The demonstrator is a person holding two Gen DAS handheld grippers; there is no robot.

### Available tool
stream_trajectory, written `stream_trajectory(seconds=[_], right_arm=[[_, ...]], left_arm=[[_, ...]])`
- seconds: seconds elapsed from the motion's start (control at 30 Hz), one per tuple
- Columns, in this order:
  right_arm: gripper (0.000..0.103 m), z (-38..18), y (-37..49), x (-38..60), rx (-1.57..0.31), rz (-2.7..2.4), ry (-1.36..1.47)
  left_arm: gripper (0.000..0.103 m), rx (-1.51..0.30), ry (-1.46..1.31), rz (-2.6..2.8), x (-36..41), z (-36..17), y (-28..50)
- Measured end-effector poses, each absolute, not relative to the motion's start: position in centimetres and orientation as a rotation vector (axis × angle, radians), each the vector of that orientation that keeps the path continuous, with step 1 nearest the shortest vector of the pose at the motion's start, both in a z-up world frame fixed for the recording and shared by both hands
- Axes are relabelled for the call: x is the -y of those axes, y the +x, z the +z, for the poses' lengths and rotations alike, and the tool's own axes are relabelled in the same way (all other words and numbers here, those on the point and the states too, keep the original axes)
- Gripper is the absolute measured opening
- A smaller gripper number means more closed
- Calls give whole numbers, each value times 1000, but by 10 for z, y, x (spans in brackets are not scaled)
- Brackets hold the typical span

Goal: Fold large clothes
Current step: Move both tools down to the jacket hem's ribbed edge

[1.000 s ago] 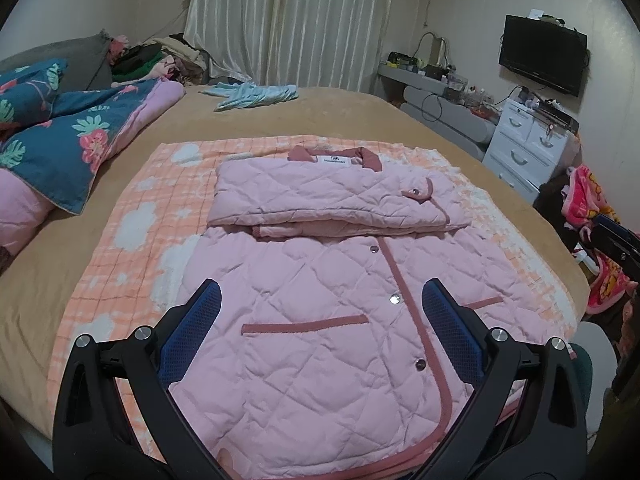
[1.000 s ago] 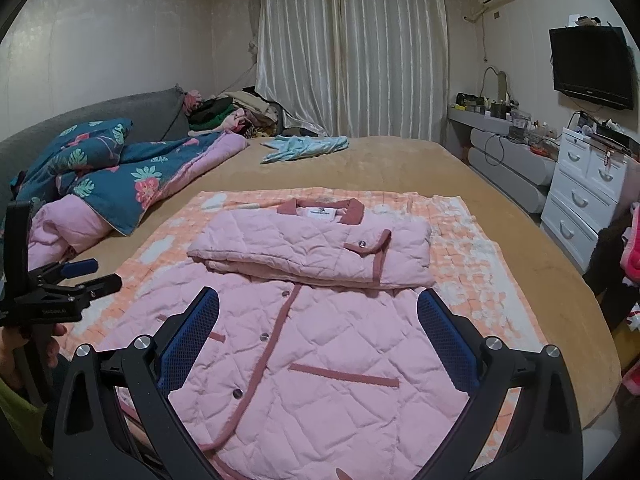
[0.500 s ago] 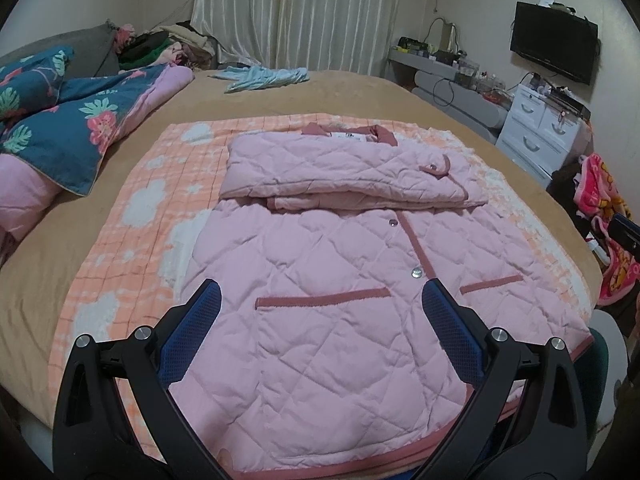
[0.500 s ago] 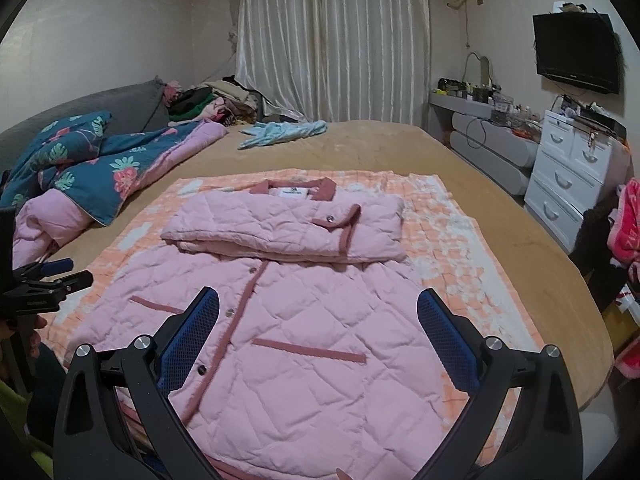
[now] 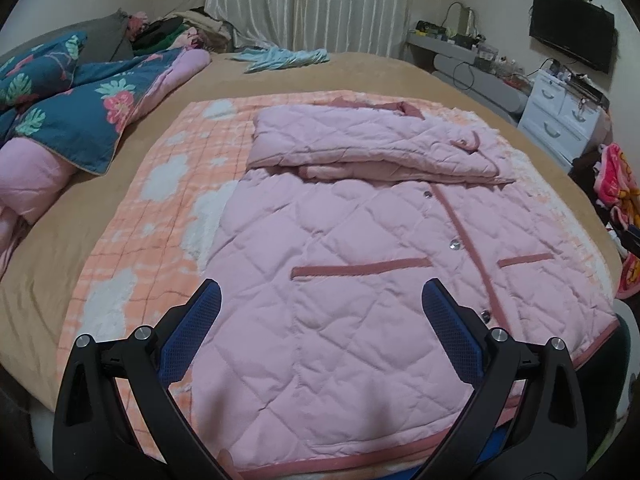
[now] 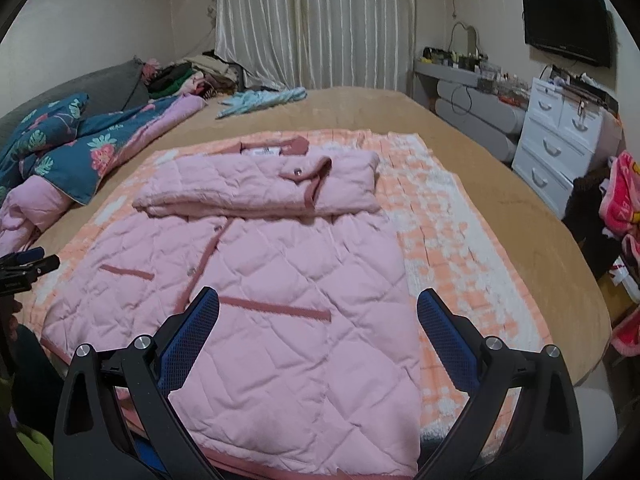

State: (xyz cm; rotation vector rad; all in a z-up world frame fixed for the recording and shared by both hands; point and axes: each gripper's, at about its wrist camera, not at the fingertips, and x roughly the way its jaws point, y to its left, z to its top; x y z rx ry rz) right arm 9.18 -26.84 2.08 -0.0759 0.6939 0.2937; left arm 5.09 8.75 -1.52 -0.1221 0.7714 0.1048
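Left wrist view: my left gripper (image 5: 320, 308) is spread wide and grasping nothing, its blue pads (image 5: 192, 336) hovering over the lower hem of the jacket (image 5: 360, 280). I can read no writing here; the collar (image 5: 408, 109) hides any label. The jacket is pale pink and quilted, with darker pink trim along the hem, two pocket welts and a snap-button placket running ahead and to the right of the gripper. Its sleeves are folded across the chest into a thick band far ahead of me. It lies flat on an orange checked blanket (image 5: 160, 200), which shows left of the gripper. Compared with half a second ago, the hem sits further ahead of the fingers.

Right wrist view: my right gripper (image 6: 318, 306) is likewise released and empty, over the jacket's (image 6: 280, 300) near right corner. A white neck label (image 6: 264, 152) shows at the collar, its print too small to read. A snap tab (image 6: 308, 174) lies on the folded sleeves. The left gripper's (image 6: 28, 266) tips poke in far to my left. Since the earlier frame the jacket has drawn closer under me.
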Motion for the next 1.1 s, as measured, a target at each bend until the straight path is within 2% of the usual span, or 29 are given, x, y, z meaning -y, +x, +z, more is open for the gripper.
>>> stream_trajectory(seconds=[0.57, 1.1], right_arm=[[99, -52, 99, 303, -957, 265, -30], [99, -88, 103, 314, -1099, 272, 14]], left_arm=[[94, -872, -149, 179, -122, -64, 30], [94, -946, -250, 194, -145, -93, 8]])
